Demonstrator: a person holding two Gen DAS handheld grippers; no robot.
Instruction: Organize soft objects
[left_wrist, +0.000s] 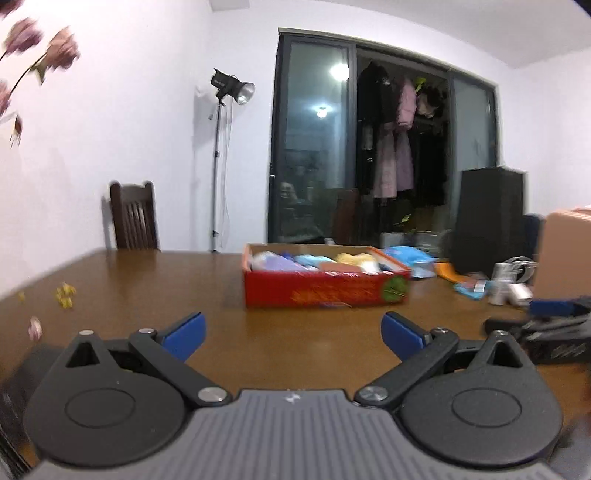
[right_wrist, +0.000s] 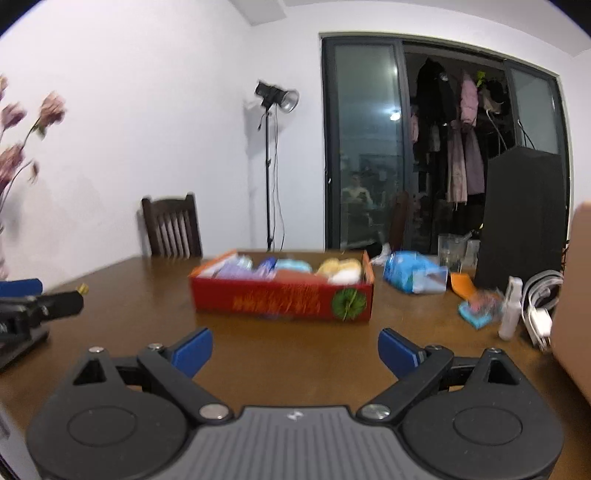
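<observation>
Both sets of jaws spread wide, gripping nothing: left gripper (left_wrist: 293, 334) and right gripper (right_wrist: 295, 349) over the brown wooden desk (right_wrist: 295, 339). Red cardboard box of soft bundles (right_wrist: 282, 295) at twelve o'clock, long axis crosswise, well apart; neither hand plainly nearer. Loose blue plastic packet (right_wrist: 413, 277) at one o'clock, right side.

One open red cardboard box (right_wrist: 282, 301) sits near the middle of the brown wooden table (right_wrist: 295, 354), holding at least four soft bundles. One crinkled blue plastic packet (right_wrist: 406, 275) lies toward the far right edge, and one dark wooden chair (right_wrist: 171, 227) stands at the far edge.
</observation>
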